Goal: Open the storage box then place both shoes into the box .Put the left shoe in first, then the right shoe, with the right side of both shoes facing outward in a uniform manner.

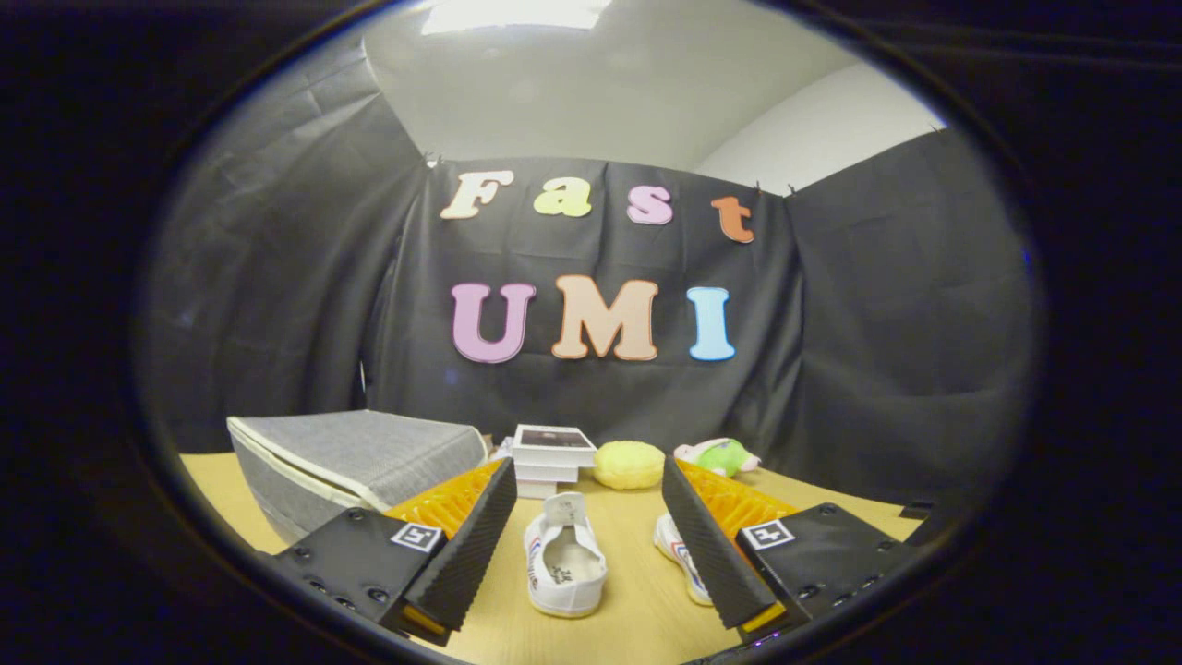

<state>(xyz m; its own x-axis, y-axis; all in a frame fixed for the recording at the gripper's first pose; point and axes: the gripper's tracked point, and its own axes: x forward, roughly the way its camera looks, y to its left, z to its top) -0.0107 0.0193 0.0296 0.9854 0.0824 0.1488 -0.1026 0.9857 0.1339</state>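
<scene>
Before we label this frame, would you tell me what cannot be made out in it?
- Second shoe, gripper view: mostly hidden behind a finger of the open gripper; which foot it fits is unclear.
- Storage box: its near end is covered by the other finger; how the closed lid fastens cannot be seen.
- Book stack: cover too small to make out.
- Green plush toy: too small to identify.

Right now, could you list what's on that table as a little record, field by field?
surface: wooden table
storage box: grey fabric box, lid closed, beyond the gripper's left finger
shoes: white shoe between the fingers; second shoe partly hidden by the right finger
behind the shoes: stack of books, yellow round object, green and pink plush toy
gripper: fingers open, holding nothing
task progress: box not yet opened, both shoes on the table
</scene>
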